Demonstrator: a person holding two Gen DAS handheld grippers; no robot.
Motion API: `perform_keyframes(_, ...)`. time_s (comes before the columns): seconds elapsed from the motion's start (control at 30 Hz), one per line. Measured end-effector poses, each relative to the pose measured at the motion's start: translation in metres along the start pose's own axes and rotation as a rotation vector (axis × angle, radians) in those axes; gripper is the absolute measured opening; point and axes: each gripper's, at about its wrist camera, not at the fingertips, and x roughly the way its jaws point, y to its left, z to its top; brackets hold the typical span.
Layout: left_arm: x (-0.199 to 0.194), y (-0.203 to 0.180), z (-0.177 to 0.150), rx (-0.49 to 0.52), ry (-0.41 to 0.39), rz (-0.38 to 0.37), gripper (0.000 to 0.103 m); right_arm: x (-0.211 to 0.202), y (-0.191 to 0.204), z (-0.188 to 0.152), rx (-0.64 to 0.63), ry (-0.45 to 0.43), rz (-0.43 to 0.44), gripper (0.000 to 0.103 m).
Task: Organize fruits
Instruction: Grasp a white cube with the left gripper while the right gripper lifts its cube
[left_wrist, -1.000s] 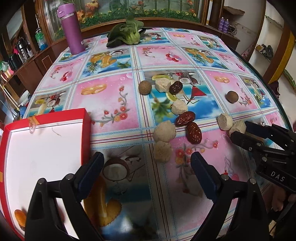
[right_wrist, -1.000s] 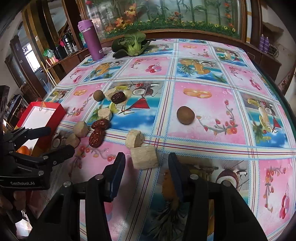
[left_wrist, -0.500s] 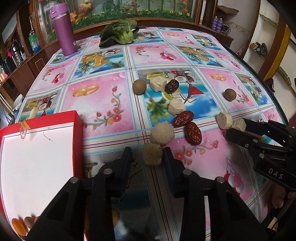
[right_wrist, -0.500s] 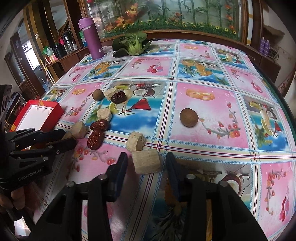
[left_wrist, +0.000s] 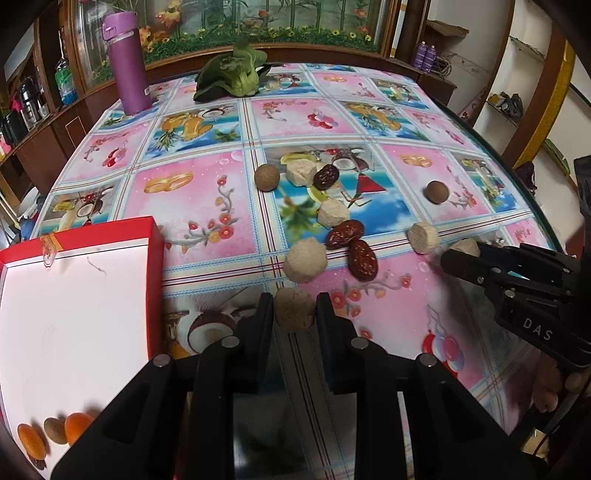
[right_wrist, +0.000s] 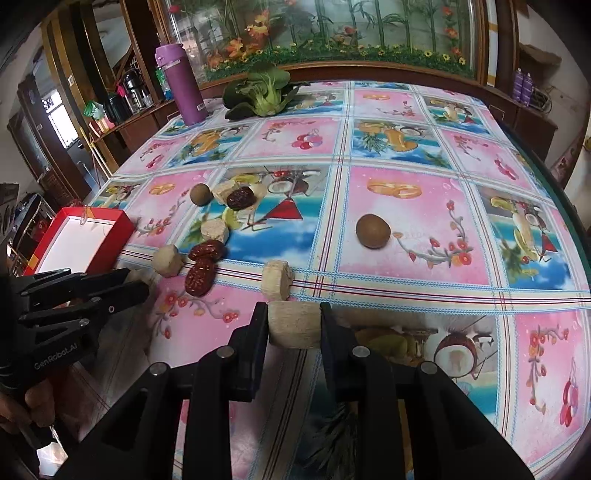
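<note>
- Two black two-finger grippers are seen low over a table covered with a glossy pink-and-blue fruit-print cloth (left_wrist: 207, 192).
- A pale tan round chunk (left_wrist: 294, 309) is clamped between the fingers of the left gripper (left_wrist: 294, 314), just beside the open red box with a white inside (left_wrist: 74, 314).
- A pale beige cylindrical chunk (right_wrist: 293, 324) is pinched by the right gripper (right_wrist: 293, 325), with both fingers pressed against its sides.
- Three small pieces, two orange and one brown (left_wrist: 51, 432), are seen in the near corner of the box.
- Immediately ahead of the left gripper, the way is crowded by another pale round chunk (left_wrist: 305, 259) and two dark red wrinkled dates (left_wrist: 354, 243).
- A further pale chunk (right_wrist: 277, 279) is found almost touching the right gripper's piece.
- One brown round fruit (right_wrist: 372, 231) is set well apart on a pink square.
- At the far edge, a purple flask (left_wrist: 127, 64) and a green leafy vegetable (left_wrist: 232, 75) are seen.
</note>
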Motion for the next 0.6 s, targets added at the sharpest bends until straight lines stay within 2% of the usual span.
perform_keyframes(0.23,-0.046,0.011,-0.009,-0.022,-0.088,-0.007,0.025,-0.019,0.035,0.006,-0.063,-0.041,0.032,0.025)
perform_keyframes(0.6,-0.109,0.087,-0.039,-0.173,-0.194,0.112,0.025,-0.027,0.130,0.021,-0.199,-0.085,0.145,0.025)
